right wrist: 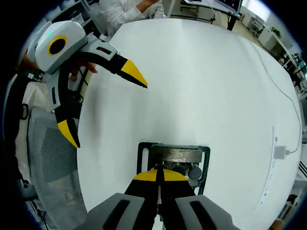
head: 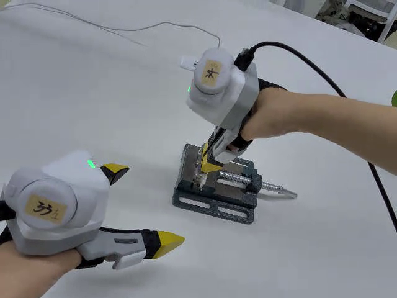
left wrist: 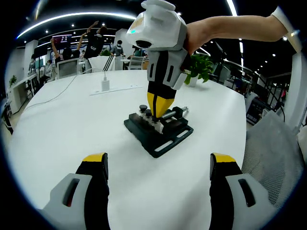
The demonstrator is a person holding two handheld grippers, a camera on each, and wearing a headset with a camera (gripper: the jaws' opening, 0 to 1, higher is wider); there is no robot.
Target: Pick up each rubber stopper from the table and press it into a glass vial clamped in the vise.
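You have 1 vise (head: 217,202) on the table (head: 93,93), directly under your right gripper (right wrist: 158,175). 2 dark stoppers (right wrist: 194,172) sit in its clamp, just beside those tips. Your right jaws are pressed together, touching down at the vise; whether they pinch anything is hidden. Your left gripper (head: 144,206) hangs spread wide, empty, well apart from the vise.

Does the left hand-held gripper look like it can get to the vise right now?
Probably yes, at its near side: the left hand-held gripper is open, and bare table lies between it and the vise. The top looks blocked, though, because the right hand-held gripper points down onto it.
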